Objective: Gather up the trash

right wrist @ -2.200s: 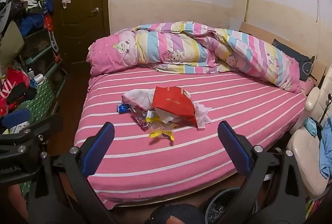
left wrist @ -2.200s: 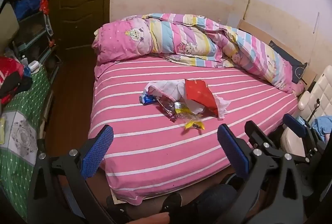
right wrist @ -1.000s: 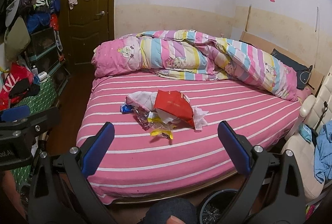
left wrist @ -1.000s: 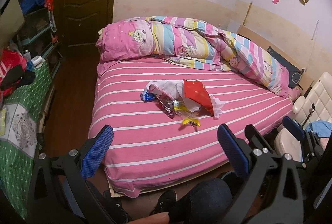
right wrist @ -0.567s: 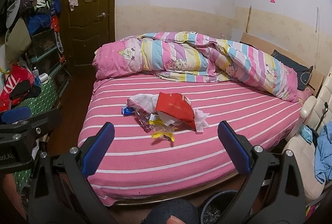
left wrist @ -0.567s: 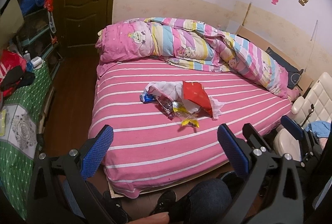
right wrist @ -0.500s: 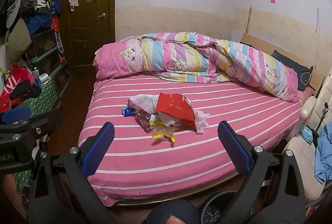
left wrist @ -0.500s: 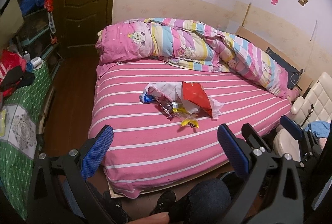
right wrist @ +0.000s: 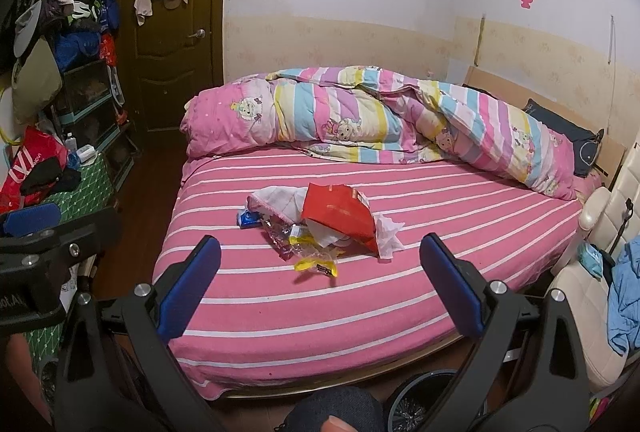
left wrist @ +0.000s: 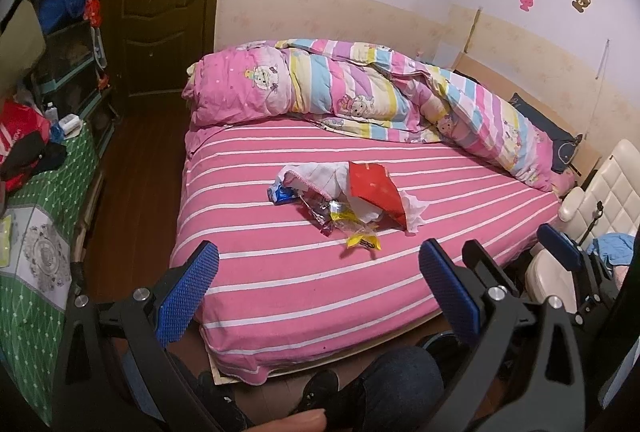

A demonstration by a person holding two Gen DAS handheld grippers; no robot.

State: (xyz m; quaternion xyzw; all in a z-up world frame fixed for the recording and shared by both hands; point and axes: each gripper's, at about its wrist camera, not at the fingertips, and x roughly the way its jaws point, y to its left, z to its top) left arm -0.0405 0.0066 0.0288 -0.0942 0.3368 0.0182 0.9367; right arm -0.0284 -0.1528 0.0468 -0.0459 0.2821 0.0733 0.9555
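Note:
A heap of trash lies mid-bed on the pink striped sheet (left wrist: 280,284): a red paper bag (left wrist: 376,188) (right wrist: 340,210), white crumpled tissue (left wrist: 414,206) (right wrist: 388,232), a white cloth-like bag (left wrist: 320,176), a blue wrapper (left wrist: 282,194) (right wrist: 249,219), a clear crinkled wrapper (right wrist: 280,232) and a yellow wrapper (left wrist: 363,240) (right wrist: 317,266). My left gripper (left wrist: 318,296) is open, held back from the bed's near edge. My right gripper (right wrist: 320,292) is open too, nothing between its fingers. A round black bin (right wrist: 434,402) stands on the floor below the right gripper.
A rolled striped quilt (right wrist: 360,120) lies along the far side of the bed. A green-clothed table (left wrist: 36,232) with clutter stands left, shelves and a brown door (right wrist: 172,44) behind. A cream chair (right wrist: 600,232) stands right. A person's knee and shoe (left wrist: 320,388) show below.
Both grippers have drawn back and risen slightly, so the bed and trash look a little farther off. The trash has not moved and both grippers stay open.

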